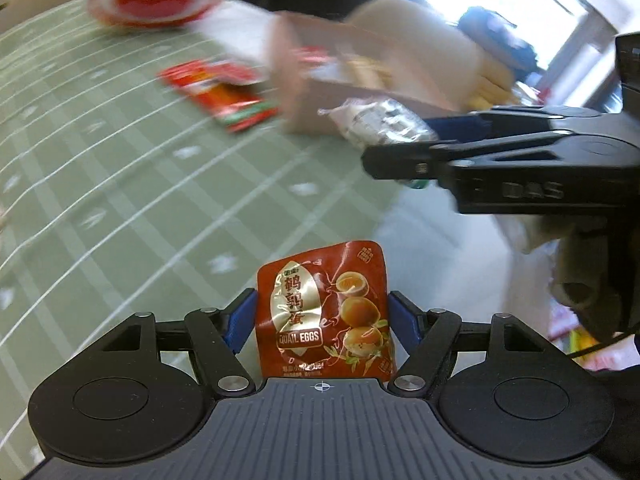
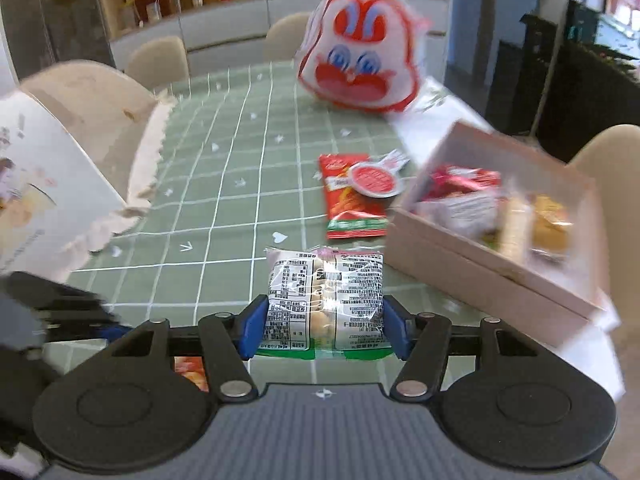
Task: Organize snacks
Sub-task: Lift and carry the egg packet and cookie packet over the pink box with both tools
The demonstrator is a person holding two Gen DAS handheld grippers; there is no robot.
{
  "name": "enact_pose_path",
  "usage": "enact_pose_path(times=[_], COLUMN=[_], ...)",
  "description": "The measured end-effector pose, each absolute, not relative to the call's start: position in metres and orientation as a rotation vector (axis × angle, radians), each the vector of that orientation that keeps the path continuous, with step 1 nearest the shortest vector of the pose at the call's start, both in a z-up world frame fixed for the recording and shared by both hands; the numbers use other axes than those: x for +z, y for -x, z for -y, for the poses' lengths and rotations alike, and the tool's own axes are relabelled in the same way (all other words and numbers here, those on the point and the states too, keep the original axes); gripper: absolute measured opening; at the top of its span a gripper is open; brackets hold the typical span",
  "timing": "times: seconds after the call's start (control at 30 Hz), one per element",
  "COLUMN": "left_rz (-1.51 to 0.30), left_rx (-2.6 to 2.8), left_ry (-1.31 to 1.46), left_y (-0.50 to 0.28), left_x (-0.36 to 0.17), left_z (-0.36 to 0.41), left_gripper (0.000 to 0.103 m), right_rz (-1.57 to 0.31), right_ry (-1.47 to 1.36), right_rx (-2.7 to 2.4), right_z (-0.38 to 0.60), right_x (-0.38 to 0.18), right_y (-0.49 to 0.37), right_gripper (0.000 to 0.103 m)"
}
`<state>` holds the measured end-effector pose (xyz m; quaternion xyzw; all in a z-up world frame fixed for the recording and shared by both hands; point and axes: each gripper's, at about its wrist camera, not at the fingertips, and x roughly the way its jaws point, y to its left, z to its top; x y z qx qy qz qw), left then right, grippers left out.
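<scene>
Two grippers each hold a snack. The left gripper (image 1: 322,316) is clamped on a red quail-egg pack (image 1: 326,308), its blue pads pressing both sides, held upright above the green checked cloth (image 1: 100,168). The right gripper (image 2: 324,330) is clamped on a clear snack bag (image 2: 325,304) with a printed label and green lower edge, lifted off the cloth; in the left view this gripper reaches in from the right.

Beyond the bag lies a red packet (image 2: 348,200) with a small round red-and-white lid (image 2: 374,180) on top. To the right stands an open box (image 2: 492,252) with several snacks inside. At the far end sits a white-and-red cartoon-face bag (image 2: 360,68). A torn white paper bag (image 2: 60,184) stands on the left.
</scene>
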<state>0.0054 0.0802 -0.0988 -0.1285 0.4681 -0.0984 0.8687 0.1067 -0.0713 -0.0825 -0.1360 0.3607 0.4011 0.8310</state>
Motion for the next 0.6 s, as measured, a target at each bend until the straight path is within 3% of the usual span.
enact_pose_path(times=[0.27,0.43,0.6], left_rz=[-0.77,-0.58,-0.619], left_rx=[-0.328,-0.304,-0.302], left_ry=[0.184,0.204,0.333], left_y=[-0.073,-0.146,-0.232], left_x=[-0.02,0.038,0.02], left_z=[-0.058,-0.053,-0.046], left_gripper=[0.076,0.076,0.077], right_rz=[-0.599,-0.573,-0.639], right_ry=[0.201,0.144,0.113], right_rx=[0.585,0.439,0.371], right_z=[0.171,0.215,0.233], right_x=[-0.021,-0.009,-0.028], right_y=[-0.085,-0.084,-0.093], right_gripper=[0.06,0.06,0.06])
